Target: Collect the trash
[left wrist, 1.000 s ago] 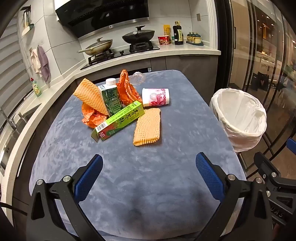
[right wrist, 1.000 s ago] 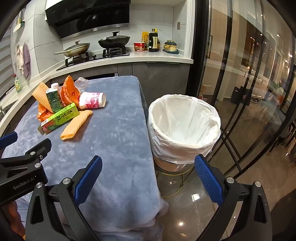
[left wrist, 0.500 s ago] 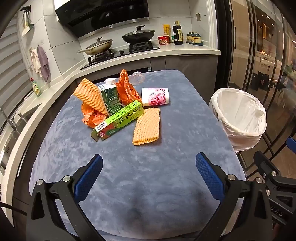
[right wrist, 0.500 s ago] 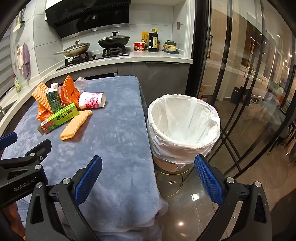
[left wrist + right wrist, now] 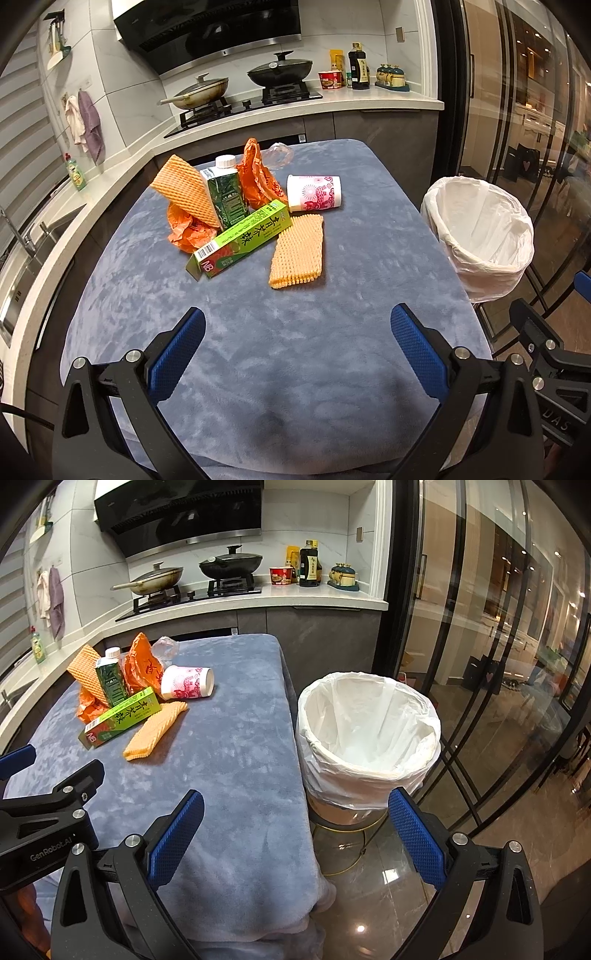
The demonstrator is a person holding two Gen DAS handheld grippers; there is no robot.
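Both claws wide, empty. Trash pile on tabletop (image 5: 332,332): foam net (image 5: 297,251) nearest, at 12 o'clock from left claw (image 5: 297,332), long axis toward it. Right claw (image 5: 295,821) faces bin (image 5: 369,738); left arm nearer.

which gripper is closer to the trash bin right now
Right. The right gripper hangs open at the table's edge with the white-lined trash bin just ahead of it. The left gripper is open over the table, the bin off to its right.
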